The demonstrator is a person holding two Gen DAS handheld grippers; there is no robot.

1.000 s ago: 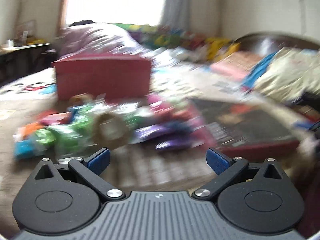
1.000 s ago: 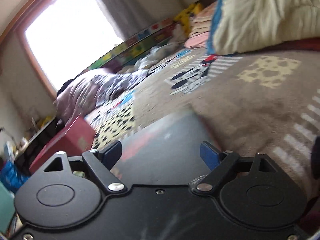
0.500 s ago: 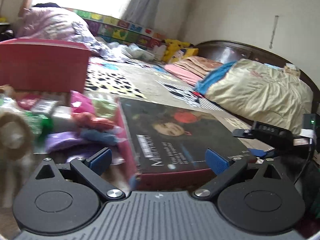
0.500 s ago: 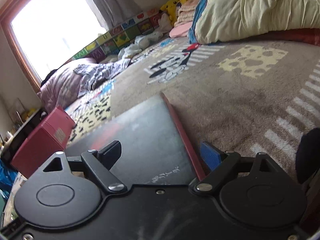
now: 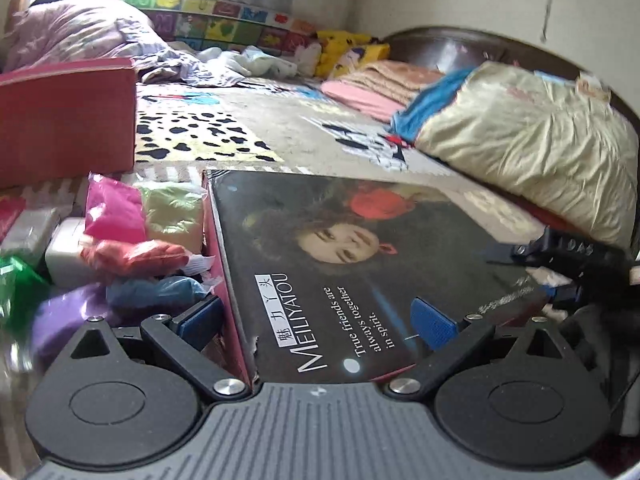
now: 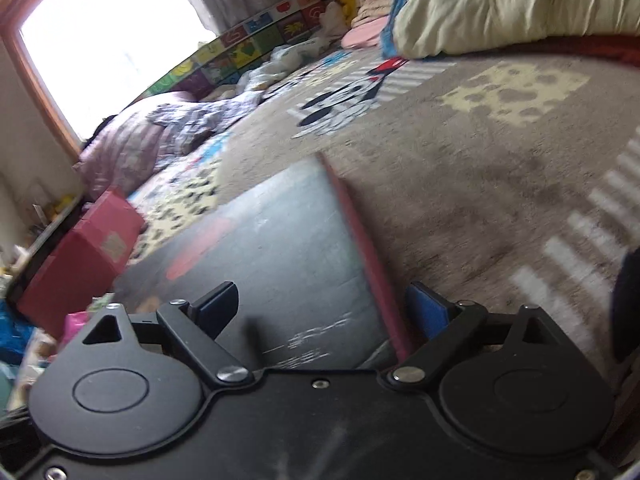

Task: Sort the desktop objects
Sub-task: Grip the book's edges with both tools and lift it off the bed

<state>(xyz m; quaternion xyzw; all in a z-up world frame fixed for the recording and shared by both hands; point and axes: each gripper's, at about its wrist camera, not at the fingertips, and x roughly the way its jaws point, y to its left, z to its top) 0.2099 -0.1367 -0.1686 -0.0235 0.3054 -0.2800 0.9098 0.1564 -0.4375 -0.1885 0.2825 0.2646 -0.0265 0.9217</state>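
Observation:
A flat dark box lid (image 5: pixel 344 264) with a woman's portrait and red sides lies on the carpet; it also shows in the right wrist view (image 6: pixel 280 264). My left gripper (image 5: pixel 316 320) is open and straddles the lid's near left corner, one finger outside the left edge, one over the top. My right gripper (image 6: pixel 324 308) is open and straddles the lid's right edge. It also shows at the lid's right edge in the left wrist view (image 5: pixel 568 264). Coloured packets (image 5: pixel 132 248) lie piled against the lid's left side.
A red box (image 5: pixel 68 124) stands at the back left; it also shows in the right wrist view (image 6: pixel 76 256). A cream quilt (image 5: pixel 532 148) lies at the right. A patterned carpet (image 6: pixel 480 184) covers the floor, with bedding and toys at the far wall.
My left gripper has swung right from the packet pile and moved in onto the lid's corner. My right gripper has shifted so that it straddles the lid's right edge.

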